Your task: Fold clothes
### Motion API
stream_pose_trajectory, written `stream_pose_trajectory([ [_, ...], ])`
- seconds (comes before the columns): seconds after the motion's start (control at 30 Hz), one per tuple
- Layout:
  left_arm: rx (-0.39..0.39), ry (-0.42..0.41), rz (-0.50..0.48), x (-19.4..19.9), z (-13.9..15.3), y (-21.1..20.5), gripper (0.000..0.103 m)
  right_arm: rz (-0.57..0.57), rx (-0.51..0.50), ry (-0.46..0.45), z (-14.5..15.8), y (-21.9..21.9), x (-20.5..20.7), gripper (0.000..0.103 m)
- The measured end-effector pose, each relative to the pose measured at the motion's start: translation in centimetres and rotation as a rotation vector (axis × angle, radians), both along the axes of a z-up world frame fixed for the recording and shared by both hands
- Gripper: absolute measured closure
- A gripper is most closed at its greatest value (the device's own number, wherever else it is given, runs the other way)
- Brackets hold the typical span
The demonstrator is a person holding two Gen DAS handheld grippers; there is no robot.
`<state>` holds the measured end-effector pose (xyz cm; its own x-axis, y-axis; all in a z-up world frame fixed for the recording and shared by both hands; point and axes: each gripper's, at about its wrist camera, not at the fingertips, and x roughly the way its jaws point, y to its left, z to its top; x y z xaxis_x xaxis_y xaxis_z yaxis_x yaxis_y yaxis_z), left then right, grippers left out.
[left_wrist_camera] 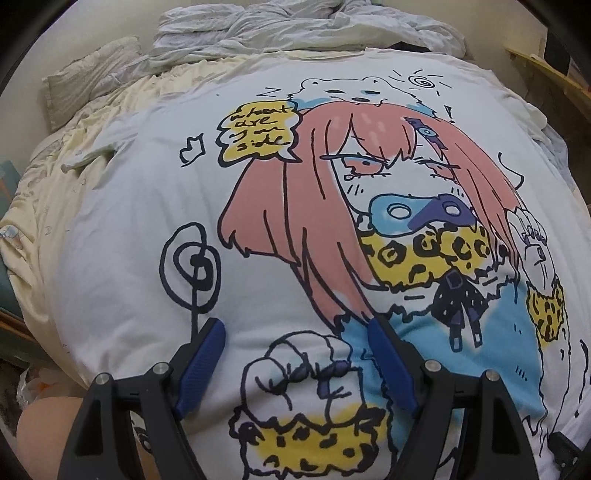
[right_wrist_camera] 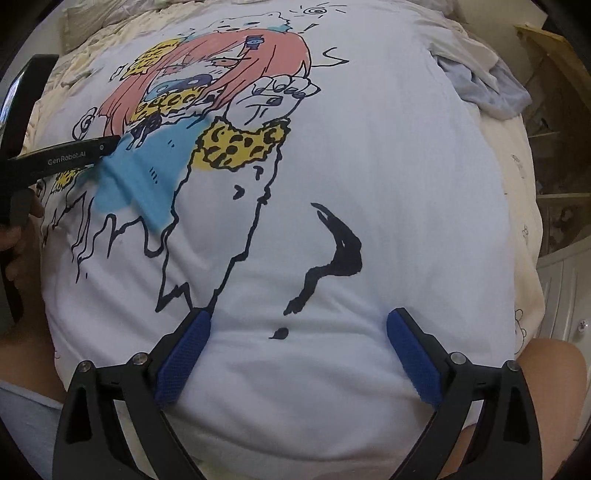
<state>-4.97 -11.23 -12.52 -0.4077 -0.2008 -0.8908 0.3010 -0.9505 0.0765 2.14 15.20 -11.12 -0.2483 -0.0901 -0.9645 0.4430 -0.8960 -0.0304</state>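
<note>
A: Where's the shirt?

B: The white printed T-shirt [left_wrist_camera: 147,229] lies spread flat, print up, over the cream bedsheet [left_wrist_camera: 48,206]. Both grippers hang over its near edge, the left gripper [left_wrist_camera: 295,336] and the right gripper [right_wrist_camera: 297,325], each with fingers spread wide and holding nothing.

A: What might go wrong?

B: I'd guess a pinch could catch only the top layer, or take the sheet along with it, since the cloth lies soft and loose. Uneven lifts would skew the fold.

A: Anything in the way?

B: A crumpled grey blanket [left_wrist_camera: 303,26] sits top centre, and a bluish garment [right_wrist_camera: 484,88] at upper right touches the shirt's far corner; it could drag along.
</note>
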Motion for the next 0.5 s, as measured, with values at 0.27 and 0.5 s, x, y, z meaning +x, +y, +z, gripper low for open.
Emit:
stream_pose_trajectory([
  [0.27,-0.001,-0.004,-0.012,0.4,0.2,-0.1,0.022,0.063,0.026,0.053,5.3,-3.0,-4.1,0.002],
  [0.5,0.02,-0.009,-0.007,0.4,0.2,-0.3,0.022,0.043,-0.037,0.149,10.5,-8.5,-11.5,0.001],
])
